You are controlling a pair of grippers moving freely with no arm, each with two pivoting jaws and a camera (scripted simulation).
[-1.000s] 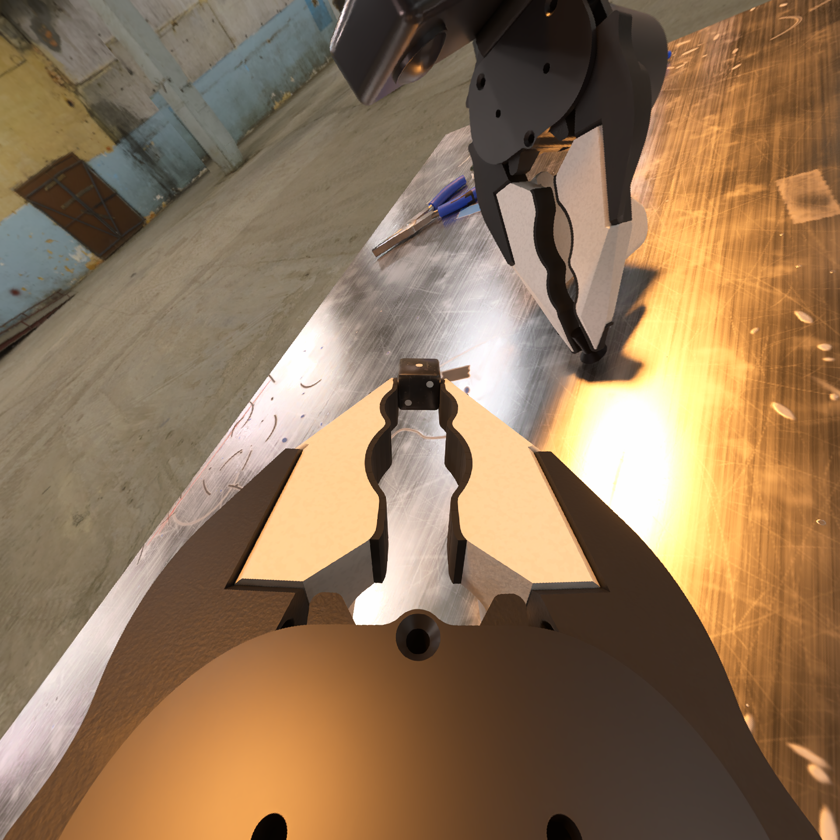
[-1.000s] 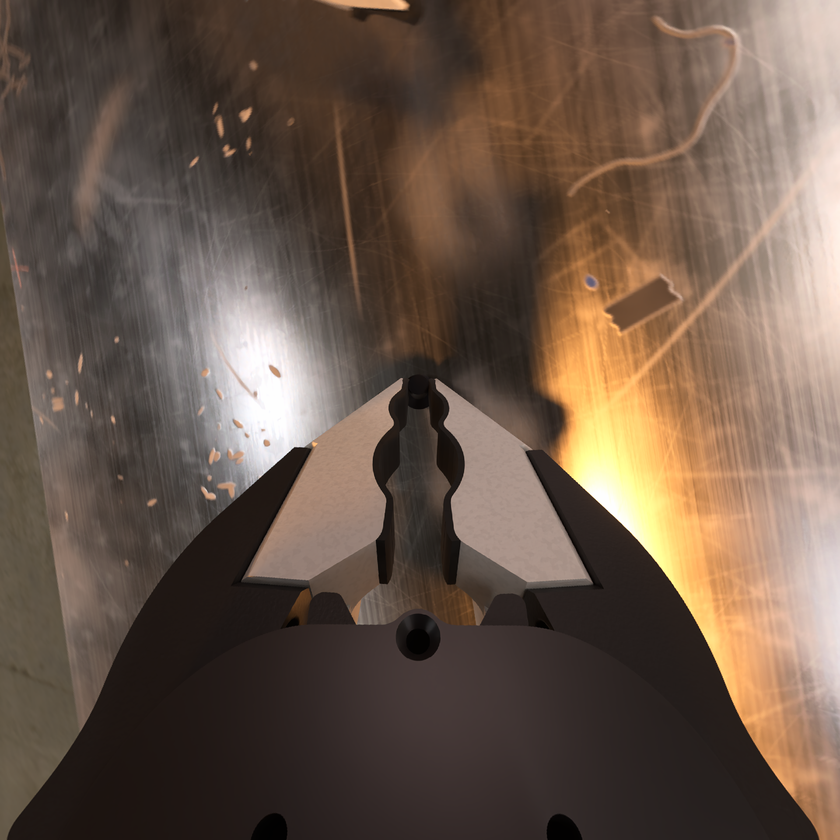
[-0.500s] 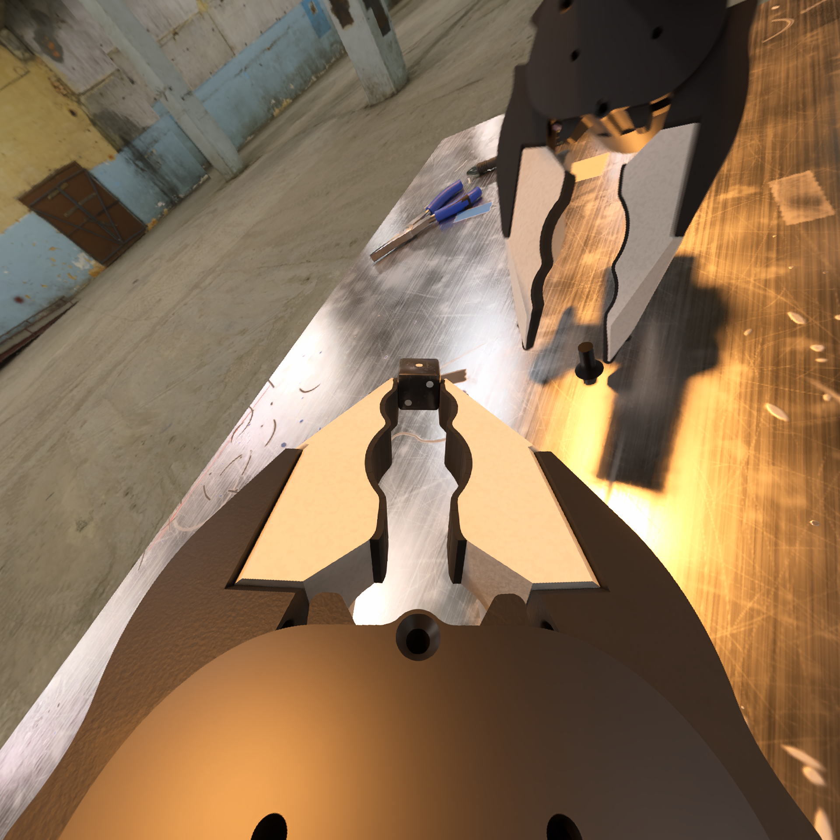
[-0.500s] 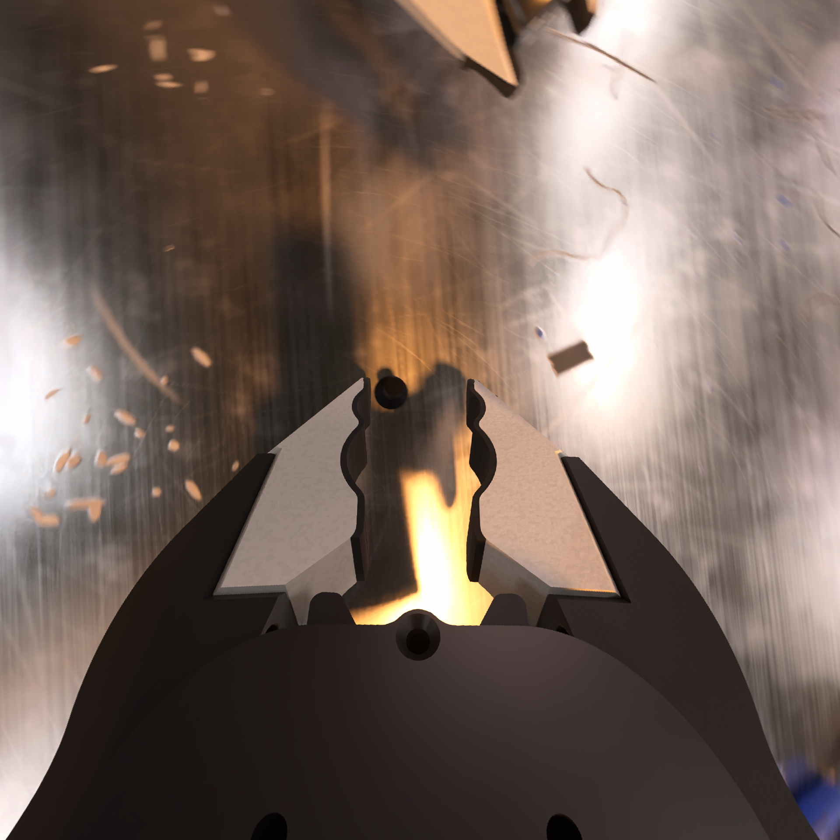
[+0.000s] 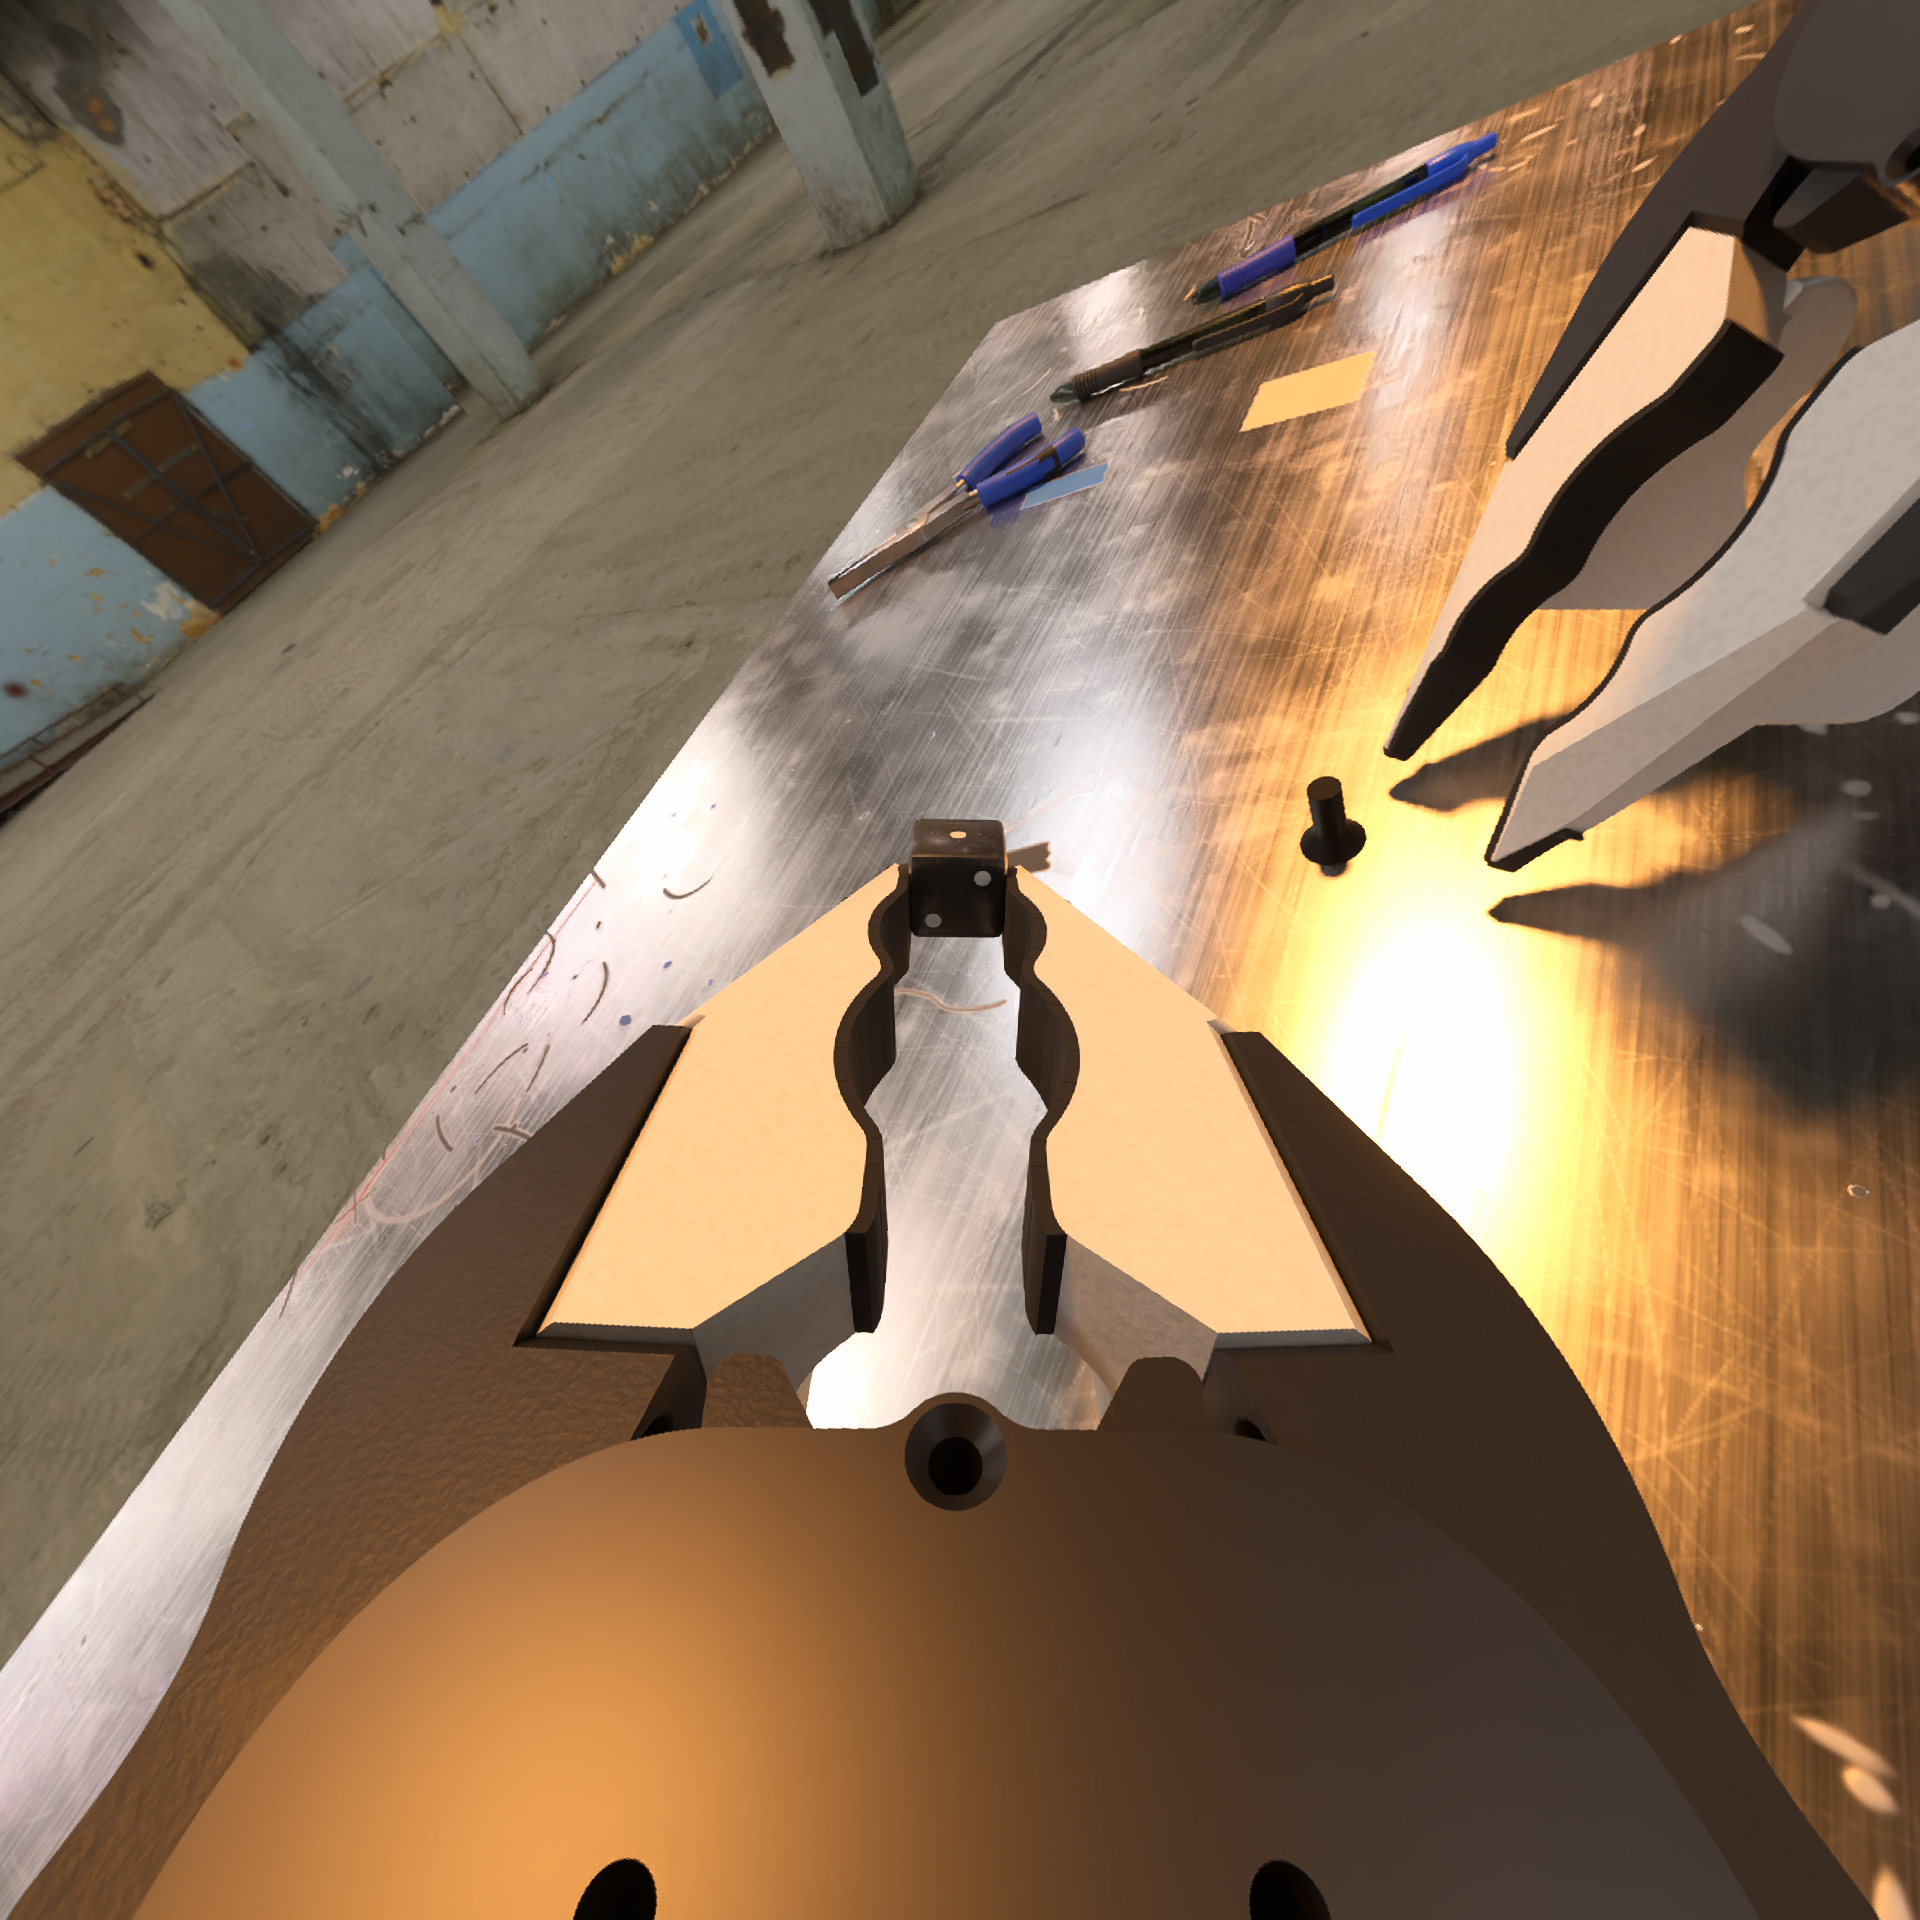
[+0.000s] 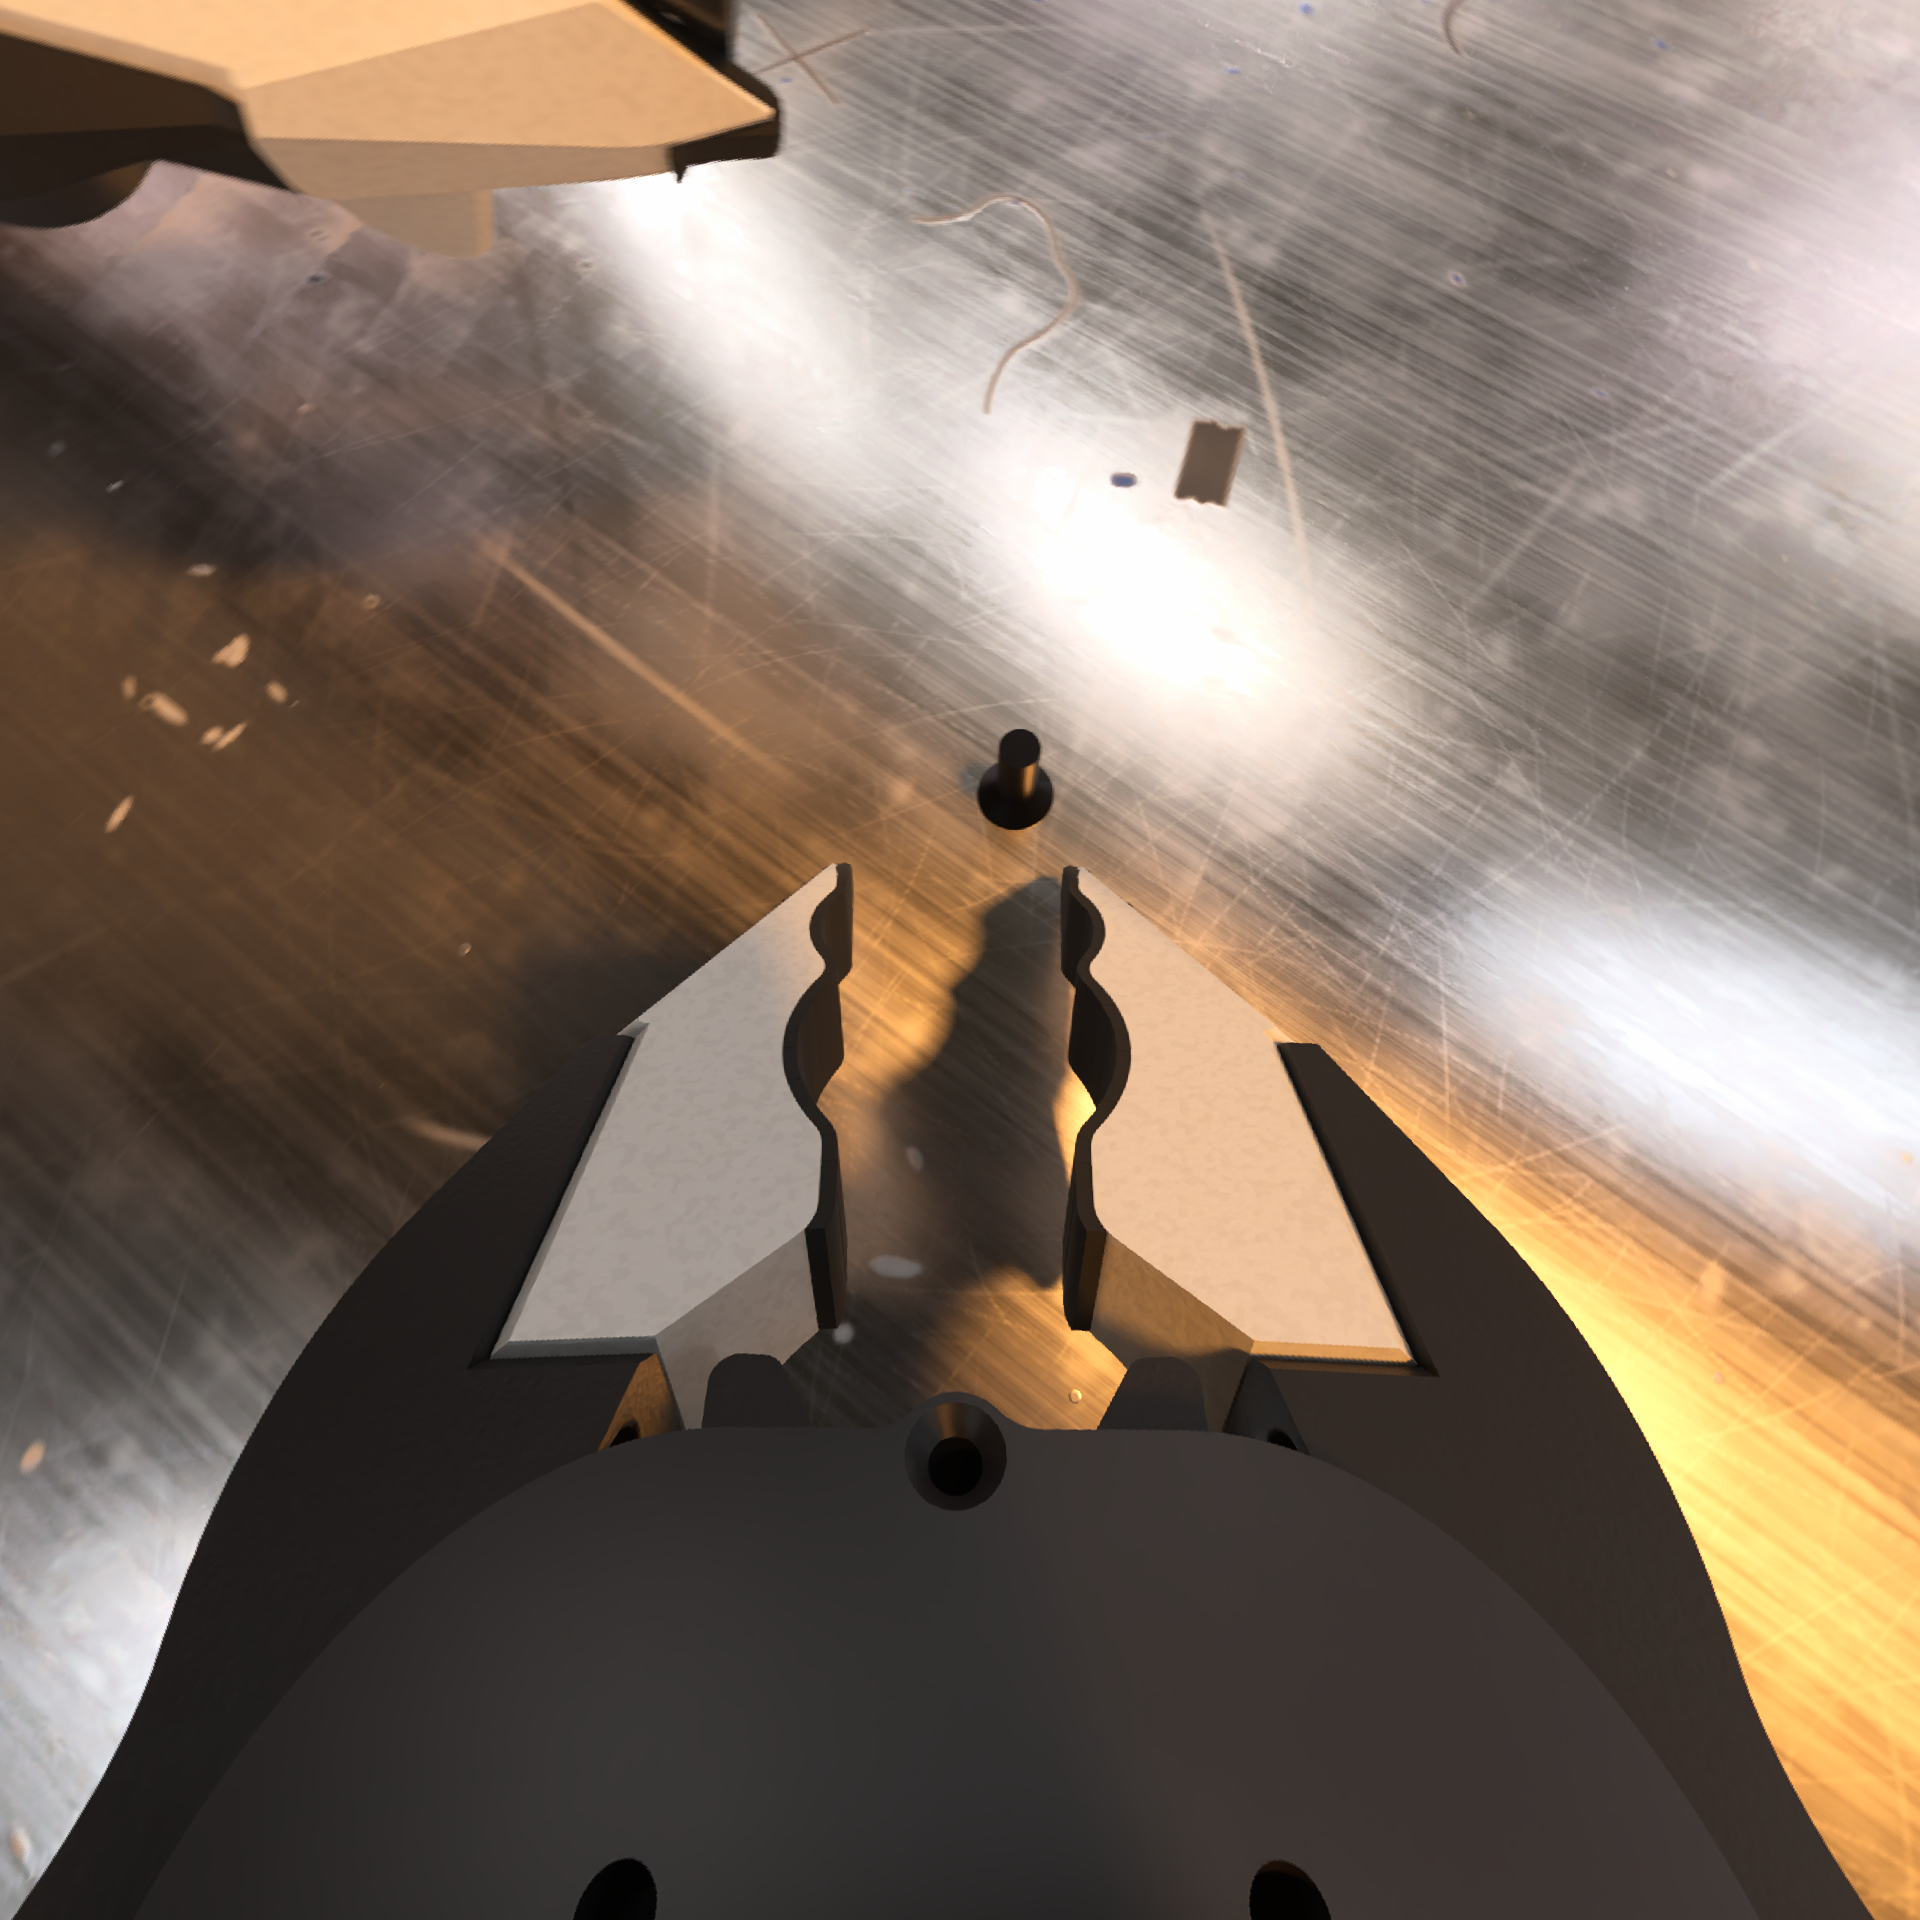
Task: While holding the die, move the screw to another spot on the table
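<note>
My left gripper (image 5: 957, 894) is shut on a small black die (image 5: 957, 878) with white dots, held at the fingertips above the metal table (image 5: 1039, 665). A small black screw (image 5: 1330, 831) stands on its head on the table to the right of the die. In the right wrist view the screw (image 6: 1016, 781) stands free just beyond my right gripper (image 6: 956, 883), which is open and empty. In the left wrist view the right gripper (image 5: 1449, 805) hangs tilted, its tips just right of the screw and apart from it.
Blue-handled pliers (image 5: 966, 499), a dark utility knife (image 5: 1195, 343), a blue pen (image 5: 1351, 213) and a tan card (image 5: 1311, 393) lie at the table's far end. The table's left edge drops to a concrete floor (image 5: 364, 779). A small tan scrap (image 6: 1208, 462) lies beyond the screw.
My right gripper opened and let go of the screw, which now stands on the table. The gripper then drew back and to the right. My left gripper kept hold of the die.
</note>
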